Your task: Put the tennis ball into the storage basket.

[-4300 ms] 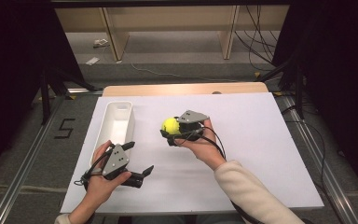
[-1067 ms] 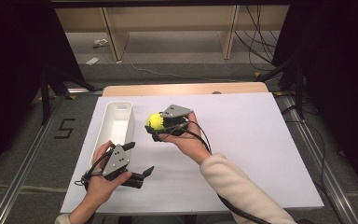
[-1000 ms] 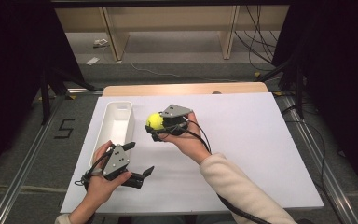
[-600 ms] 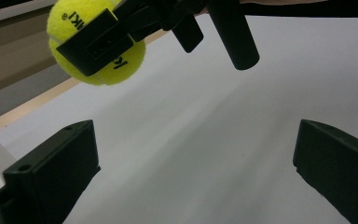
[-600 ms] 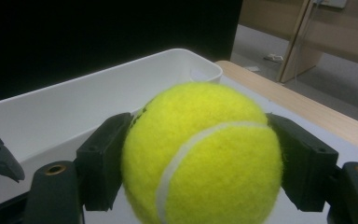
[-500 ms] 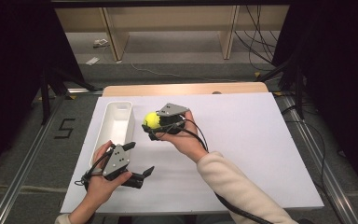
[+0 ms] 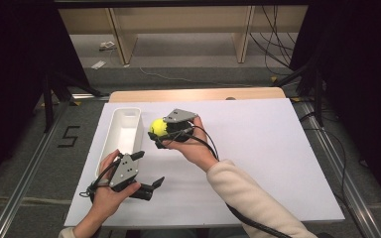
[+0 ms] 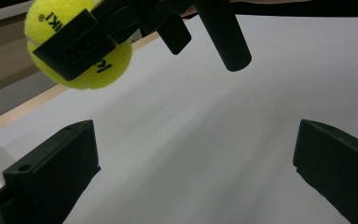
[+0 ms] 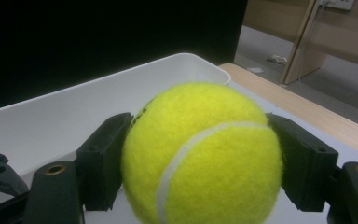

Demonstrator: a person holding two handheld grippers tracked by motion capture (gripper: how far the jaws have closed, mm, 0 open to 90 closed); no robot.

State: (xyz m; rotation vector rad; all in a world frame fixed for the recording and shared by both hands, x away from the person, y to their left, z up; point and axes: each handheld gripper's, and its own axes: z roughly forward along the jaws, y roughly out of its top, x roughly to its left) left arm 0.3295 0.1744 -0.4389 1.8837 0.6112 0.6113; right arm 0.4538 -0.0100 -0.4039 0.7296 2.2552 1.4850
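High view first: the right claw (image 7: 158, 134) is clamped on a fuzzy yellow tennis ball (image 7: 158, 127) and holds it up in the air. The ball hangs just to the right of a long white plastic bin (image 7: 124, 130), near the bin's far end. The bin lies on the left part of the white counter (image 7: 278, 163). I think the ball is meant to go into the bin, and that is why the hand carries it so close to the rim. The left claw (image 7: 151, 171) sits low at the near left, just beside the bin's near end. Its jaws are spread apart with nothing in them. It looks like it is waiting, out of the way of the ball.

Left gripper view next: two black jaws stand wide apart at the bottom, and only bare counter shows between them. High up at the left is the yellow ball (image 8: 109, 65), with the other claw's black pads (image 8: 70, 51) pressed on it. You can see the ball is well off the counter.

Right gripper view last: the ball (image 9: 200, 154) sits tight between the two black jaws, one on each side, so it cannot roll out. Right behind it is the white bin (image 9: 74, 116), open on top. The ball is not over the bin yet, I think, so the hand needs to go a bit more that way before letting go.
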